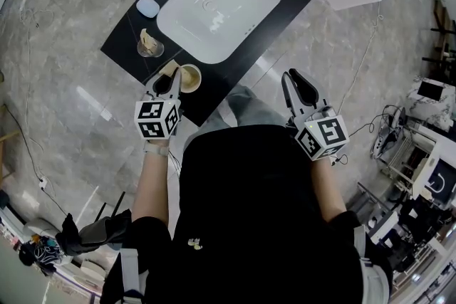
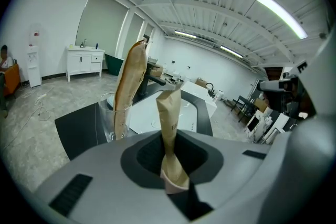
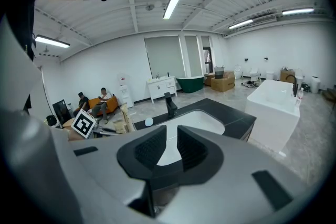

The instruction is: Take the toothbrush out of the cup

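Left gripper [image 1: 168, 76], jaws clamped on the paper-wrapped toothbrush [image 2: 169, 113] leaning at the rim of the cup [image 1: 191, 77] on the counter [image 1: 121, 46]: best lifted along its own length so the cup does not tip (right gripper [image 1: 292, 76] idle, jaws together).

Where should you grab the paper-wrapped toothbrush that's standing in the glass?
I'd grab the paper-wrapped toothbrush by its top part, which sticks up well above the glass rim. Come down from above with the jaws either side of the thin sleeve; the glass wall blocks the lower part.
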A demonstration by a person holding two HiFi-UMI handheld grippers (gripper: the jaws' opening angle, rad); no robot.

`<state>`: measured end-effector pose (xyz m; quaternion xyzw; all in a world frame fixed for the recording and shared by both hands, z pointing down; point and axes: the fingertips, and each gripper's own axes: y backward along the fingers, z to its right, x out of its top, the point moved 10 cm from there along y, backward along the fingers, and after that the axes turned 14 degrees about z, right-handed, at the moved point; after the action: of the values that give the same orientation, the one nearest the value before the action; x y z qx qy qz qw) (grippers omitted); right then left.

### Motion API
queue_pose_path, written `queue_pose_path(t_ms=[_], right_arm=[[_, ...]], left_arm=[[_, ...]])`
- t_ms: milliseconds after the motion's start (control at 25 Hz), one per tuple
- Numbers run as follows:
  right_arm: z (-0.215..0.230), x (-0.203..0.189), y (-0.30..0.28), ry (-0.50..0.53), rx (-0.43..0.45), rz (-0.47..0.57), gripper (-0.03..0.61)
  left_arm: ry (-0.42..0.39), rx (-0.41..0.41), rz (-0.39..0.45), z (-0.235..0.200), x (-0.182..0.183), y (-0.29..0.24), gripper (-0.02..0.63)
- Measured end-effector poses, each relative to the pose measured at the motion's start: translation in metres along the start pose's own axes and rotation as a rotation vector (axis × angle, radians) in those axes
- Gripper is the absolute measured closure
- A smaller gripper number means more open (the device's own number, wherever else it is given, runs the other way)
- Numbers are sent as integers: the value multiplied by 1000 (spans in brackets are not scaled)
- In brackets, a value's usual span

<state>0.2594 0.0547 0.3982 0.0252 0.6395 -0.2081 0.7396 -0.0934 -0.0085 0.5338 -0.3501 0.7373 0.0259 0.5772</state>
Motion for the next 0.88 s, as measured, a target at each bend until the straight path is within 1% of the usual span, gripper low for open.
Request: queue_pose_path(t_ms=[360, 880], right_arm=[[7, 7, -9, 3, 40, 20, 518], [11, 21, -41, -14, 127, 69, 518]], left_arm=[[6, 6, 38, 7, 16, 9, 561], [10, 59, 137, 18, 70, 37, 563]])
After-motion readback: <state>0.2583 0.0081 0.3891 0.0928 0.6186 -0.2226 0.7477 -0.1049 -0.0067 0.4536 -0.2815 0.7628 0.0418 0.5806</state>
